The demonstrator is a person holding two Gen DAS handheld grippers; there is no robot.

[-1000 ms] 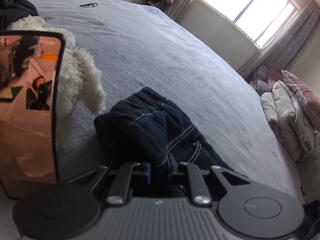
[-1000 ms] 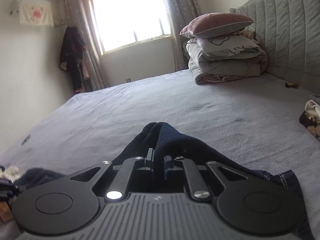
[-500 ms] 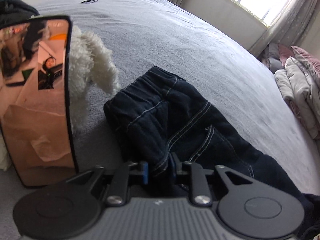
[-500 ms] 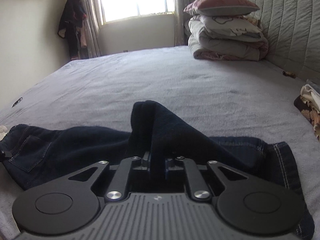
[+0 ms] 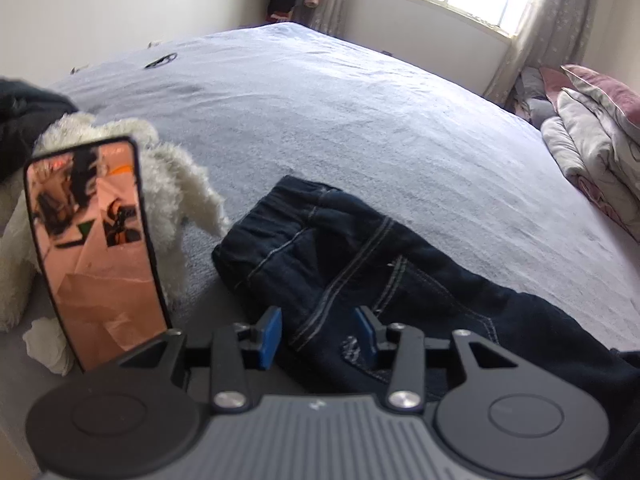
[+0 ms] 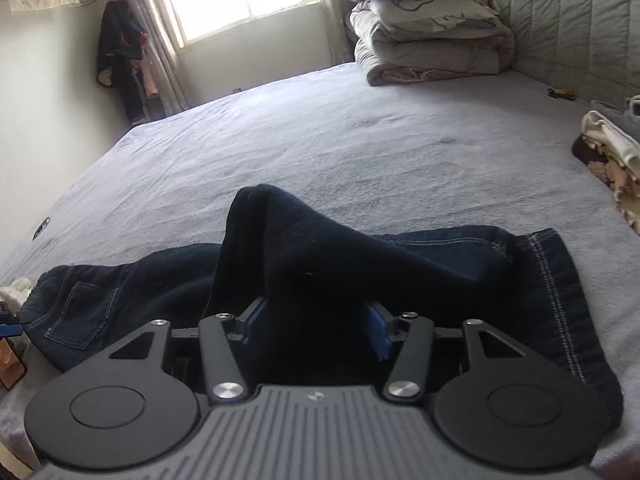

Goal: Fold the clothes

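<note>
- The jeans (image 5: 360, 264) lie along the near edge of the bed (image 5: 360, 112), waistband end toward your left, hem end (image 6: 552, 280) toward your right.
- Your left gripper (image 5: 318, 334) stands with its jaws apart, the blue pads either side of a seam near the waist, clamping nothing.
- Your right gripper (image 6: 314, 332) is spread too, with a hump of dark cloth (image 6: 280, 248) standing up between the pads; whether the pads touch it, I cannot tell.
- That hump holds its own shape: this is thick denim, fairly heavy, limp enough to bend but stiff enough to keep ridges.
- The cloth looks rough, so I'd expect little slipping once pinched.
- Best holds, I judge: the stitched waistband, the double-sewn side seams, the hem. Thick edges fill the pads.
- Mind the phone (image 5: 96, 248) and the fluffy white toy (image 5: 180, 184) just beside the waistband.
</note>
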